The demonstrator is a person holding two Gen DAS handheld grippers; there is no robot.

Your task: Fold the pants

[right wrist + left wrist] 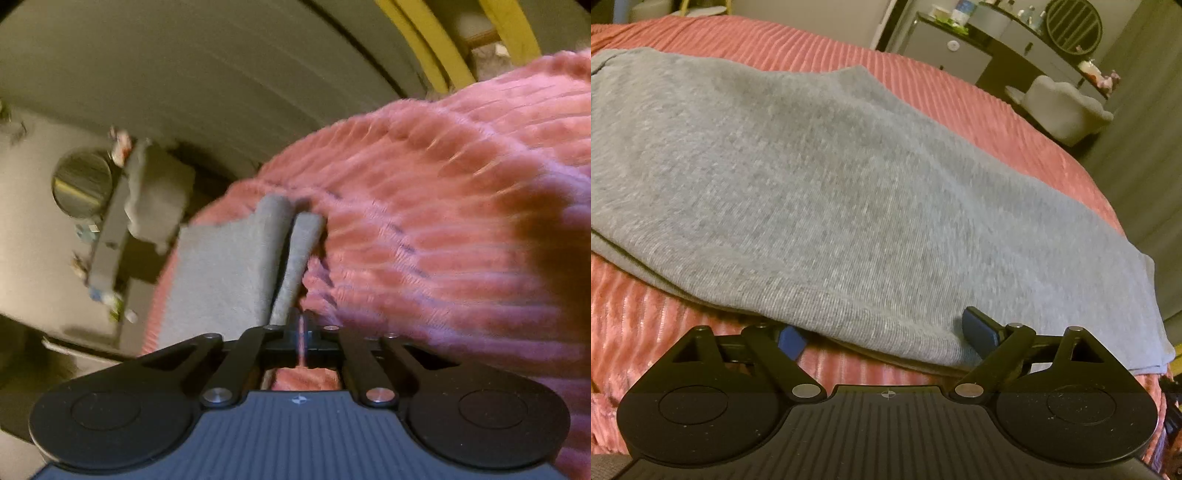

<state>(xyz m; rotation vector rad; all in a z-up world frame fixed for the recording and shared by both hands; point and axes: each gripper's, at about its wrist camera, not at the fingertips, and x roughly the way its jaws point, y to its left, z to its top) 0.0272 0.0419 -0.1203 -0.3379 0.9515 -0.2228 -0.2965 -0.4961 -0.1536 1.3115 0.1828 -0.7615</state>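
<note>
The grey sweatpants [820, 177] lie folded in flat layers on a pink ribbed blanket [960, 96], near the bed's edge. The left gripper [886, 341] stands wide open at their near hem, its blue pads [977, 326] straddling the edge without pressing it. The right gripper [301, 325] is closed, pinching a narrow fold of the grey fabric. Beyond stands a dark dresser [997, 48].

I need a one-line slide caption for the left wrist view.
Open left gripper straddling the near edge of folded grey knit pants on a pink ribbed plush bedspread.
</note>
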